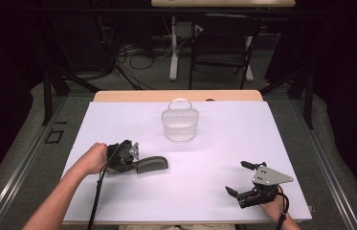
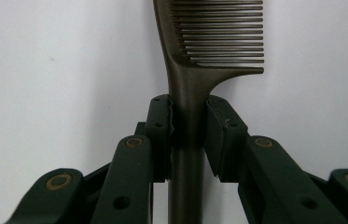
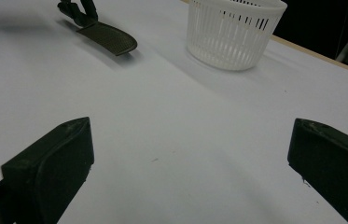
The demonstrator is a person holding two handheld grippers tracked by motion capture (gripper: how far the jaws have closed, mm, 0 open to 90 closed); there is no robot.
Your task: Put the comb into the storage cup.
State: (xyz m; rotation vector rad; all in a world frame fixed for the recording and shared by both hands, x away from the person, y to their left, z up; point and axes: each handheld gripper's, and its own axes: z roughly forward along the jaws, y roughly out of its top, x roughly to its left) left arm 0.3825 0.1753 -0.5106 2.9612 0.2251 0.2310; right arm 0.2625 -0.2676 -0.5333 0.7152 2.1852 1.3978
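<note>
From the high view we see the left gripper (image 1: 135, 160) at about eight o'clock on the white table sheet (image 1: 214, 158), its jaws closed around the handle of a dark brown flat plastic comb (image 1: 152, 164) whose toothed end points toward three o'clock. A white slotted plastic basket with a hoop handle (image 1: 181, 123) stands toward twelve o'clock, well apart from the comb. The right gripper (image 1: 239, 178) rests near four o'clock with its jaws wide apart and nothing between them

In the left gripper view we look straight along the comb (image 2: 188, 88): both black pads press on the narrow handle just below where the teeth begin, the teeth running off toward twelve o'clock. We judge the comb light and stiff, its smooth plastic likely slippery. The thin teeth look like the part to spare, so the handle near the shoulder seems the right place to hold; a grip this close to the head should keep it from swinging

In the right gripper view the two black jaws stand far apart over bare sheet, holding nothing. The comb (image 3: 108, 38) lies at eleven o'clock, the left gripper on its far end, and the basket (image 3: 232, 32) sits at one o'clock
</note>
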